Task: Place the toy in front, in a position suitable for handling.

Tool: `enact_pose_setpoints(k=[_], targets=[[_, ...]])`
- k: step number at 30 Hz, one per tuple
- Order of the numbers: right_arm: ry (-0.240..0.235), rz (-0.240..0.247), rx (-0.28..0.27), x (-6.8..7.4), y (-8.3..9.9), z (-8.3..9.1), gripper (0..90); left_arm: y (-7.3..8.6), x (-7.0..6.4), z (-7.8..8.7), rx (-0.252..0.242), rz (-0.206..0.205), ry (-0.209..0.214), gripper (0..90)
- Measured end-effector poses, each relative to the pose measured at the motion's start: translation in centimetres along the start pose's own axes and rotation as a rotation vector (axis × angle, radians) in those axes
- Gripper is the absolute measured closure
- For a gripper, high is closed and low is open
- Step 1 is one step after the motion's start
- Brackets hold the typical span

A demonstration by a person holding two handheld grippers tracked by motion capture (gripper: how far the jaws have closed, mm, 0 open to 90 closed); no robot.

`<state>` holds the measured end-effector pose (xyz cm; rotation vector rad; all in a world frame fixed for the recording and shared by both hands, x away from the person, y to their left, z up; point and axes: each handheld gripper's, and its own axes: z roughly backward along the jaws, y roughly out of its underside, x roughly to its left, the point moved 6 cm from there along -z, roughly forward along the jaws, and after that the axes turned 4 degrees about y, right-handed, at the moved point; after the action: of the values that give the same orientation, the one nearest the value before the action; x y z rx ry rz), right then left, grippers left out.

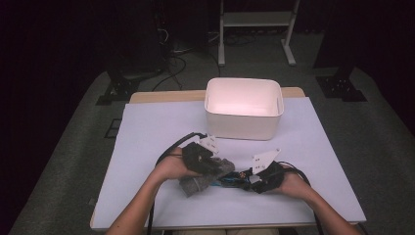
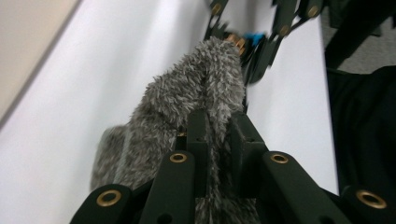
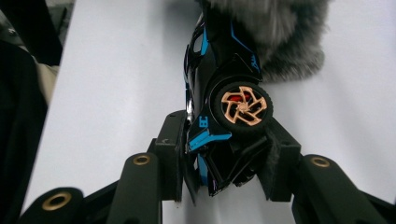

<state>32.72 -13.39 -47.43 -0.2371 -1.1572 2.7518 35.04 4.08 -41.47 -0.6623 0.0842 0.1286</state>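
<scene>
Toy car (image 3: 219, 107) clamped in right claw (image 3: 224, 154), nose touching grey fuzzy cloth (image 3: 275, 28).

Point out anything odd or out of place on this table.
The toy car is tipped on its side, wheel facing the camera, clamped in the right gripper; its far end touches the grey furry cloth that the left gripper pinches. The white bin sits upright. Nothing spilled or visibly broken.

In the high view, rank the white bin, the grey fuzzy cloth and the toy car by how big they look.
1. white bin
2. grey fuzzy cloth
3. toy car, partly hidden by the cloth and gripper
</scene>
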Motion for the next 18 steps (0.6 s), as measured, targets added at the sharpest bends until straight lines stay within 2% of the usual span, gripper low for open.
enact_pose_setpoints(k=[2,7,12,18], targets=[[0.008,-0.006,0.005,-0.39,0.14,0.2,57.1,0.35,0.35,0.34,-0.007,0.017,-0.004,80.6],[0.011,-0.015,0.011,-0.54,0.23,0.2,56.9,0.38,0.27,-0.4,-0.001,0.017,0.015,80.6],[0.012,-0.036,0.012,-0.5,0.15,0.22,55.7,0.51,0.13,-0.41,-0.011,0.023,0.022,80.6],[-0.023,-0.094,-0.005,-0.32,-0.15,0.34,45.9,0.69,-0.55,-0.38,-0.007,0.019,0.037,80.7]])
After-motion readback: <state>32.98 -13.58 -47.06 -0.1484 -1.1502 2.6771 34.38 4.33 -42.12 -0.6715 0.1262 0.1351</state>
